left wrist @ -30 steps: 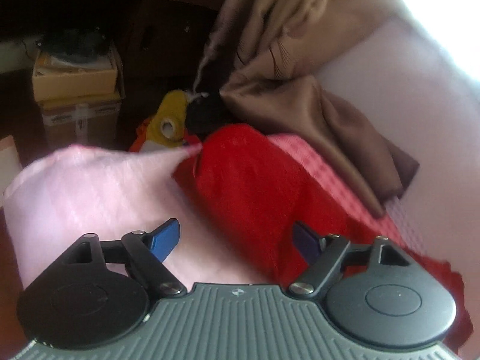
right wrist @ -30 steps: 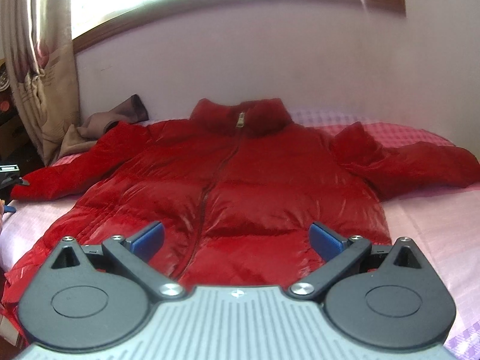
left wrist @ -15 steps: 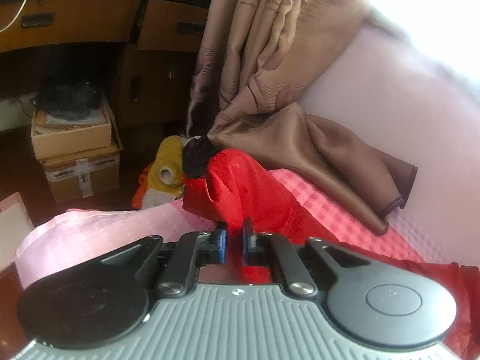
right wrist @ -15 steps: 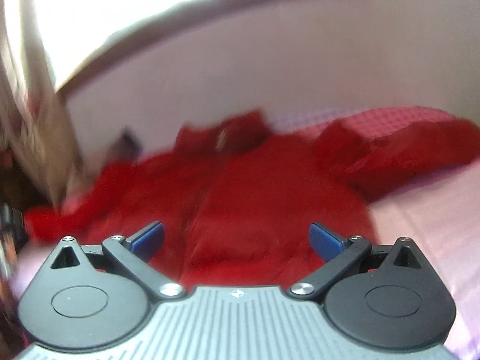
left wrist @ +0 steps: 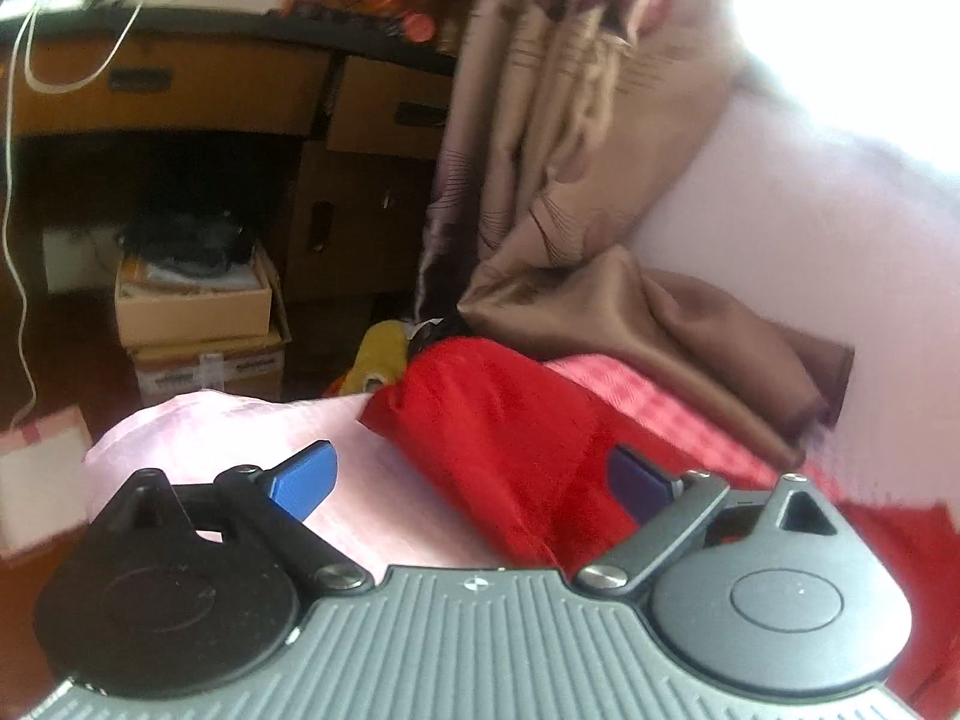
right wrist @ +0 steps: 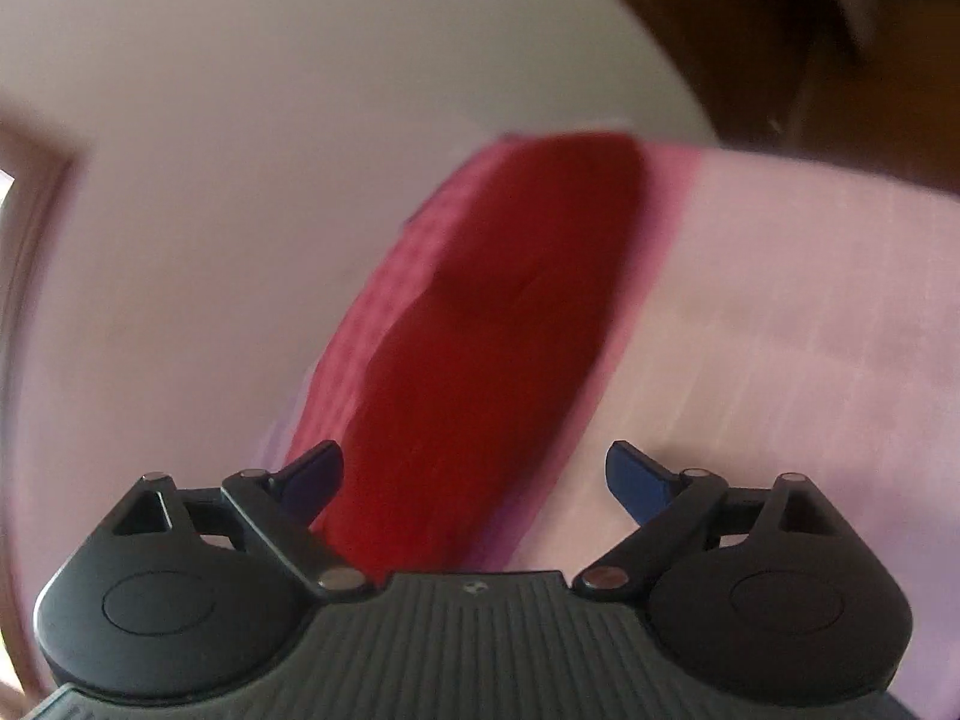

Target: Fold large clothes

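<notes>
Sleeve-fold stage: left gripper [left wrist: 474, 483] just reopened, jaws apart over red jacket [left wrist: 510, 438] sleeve, nothing pinched. Right gripper [right wrist: 474, 480] jaws apart too, closing slightly, other sleeve [right wrist: 498, 324] lies ahead. Next probably needs clamping cuffs, folding inward.

A wooden desk [left wrist: 180, 84] with drawers stands along the far wall, a white cable [left wrist: 18, 240] hanging down from its top, and in the dark space under it two cardboard boxes [left wrist: 198, 324] sit stacked on the floor. Beside the desk a brown patterned curtain [left wrist: 570, 120] hangs down and bunches onto the corner of the bed, whose pink sheet [left wrist: 240, 432] spreads below it. A yellow soft toy [left wrist: 378, 354] lies on the floor just past the bed's edge, with a pale wall [right wrist: 240, 120] behind the bed.
</notes>
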A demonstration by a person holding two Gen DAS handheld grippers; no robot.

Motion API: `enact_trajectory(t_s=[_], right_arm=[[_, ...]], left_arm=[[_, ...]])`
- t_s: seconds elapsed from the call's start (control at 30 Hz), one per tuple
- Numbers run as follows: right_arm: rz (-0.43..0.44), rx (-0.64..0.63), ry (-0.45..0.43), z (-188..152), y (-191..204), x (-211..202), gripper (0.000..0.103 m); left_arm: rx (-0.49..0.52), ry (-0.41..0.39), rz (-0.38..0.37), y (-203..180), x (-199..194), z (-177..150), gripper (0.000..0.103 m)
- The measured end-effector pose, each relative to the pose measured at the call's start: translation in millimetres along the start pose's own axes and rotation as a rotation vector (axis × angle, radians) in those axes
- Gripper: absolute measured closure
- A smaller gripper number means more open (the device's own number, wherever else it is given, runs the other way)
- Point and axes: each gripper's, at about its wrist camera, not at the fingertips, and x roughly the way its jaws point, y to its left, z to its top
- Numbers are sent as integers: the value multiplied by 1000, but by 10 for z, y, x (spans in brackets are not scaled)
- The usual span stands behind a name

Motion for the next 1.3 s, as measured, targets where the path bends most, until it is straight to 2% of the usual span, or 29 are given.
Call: enact_trajectory(t_s=[0.13,0.2,0.27,0.3,0.33,0.37,0.47,0.57,0.7,0.9,1.1,1.2,1.3], right_arm=[[73,76,-50,241,-119,165,9],[79,86,-55,341,-114,236,12],[36,62,-34,404,-106,339,34],[9,50,-10,439,-145,399,68],[-9,51,6,423,-180,448,91],[-8,48,7,439,-213,470,95],[4,-19,-11,442,-134,409,96],[119,-101,-74,391,125,120,99],[226,-194,-86,276,704,-218,99],[387,-347,-31,-257,1676,-605,99],[544,-427,143,-1277,2436,-687,99],[616,-455,266,-2004,2731,-601,99],[638,-476,373,-2677,2896,-459,99]], left_arm=[[57,20,-9,-181,43,-171,8],[101,13,-5,-277,55,-278,8],[136,14,-10,-347,42,-346,8],[150,-1,-19,-365,11,-364,8],[164,-20,-18,-387,-12,-377,7],[180,-29,-9,-409,-20,-394,6],[192,-22,-9,-434,-13,-418,6],[158,-13,-4,-382,9,-414,6],[111,1,-6,-316,30,-385,6],[62,9,-9,-233,33,-376,6],[58,-5,-11,-234,5,-397,6],[72,-16,-8,-251,-14,-405,5],[76,-20,-6,-260,-15,-403,5]])
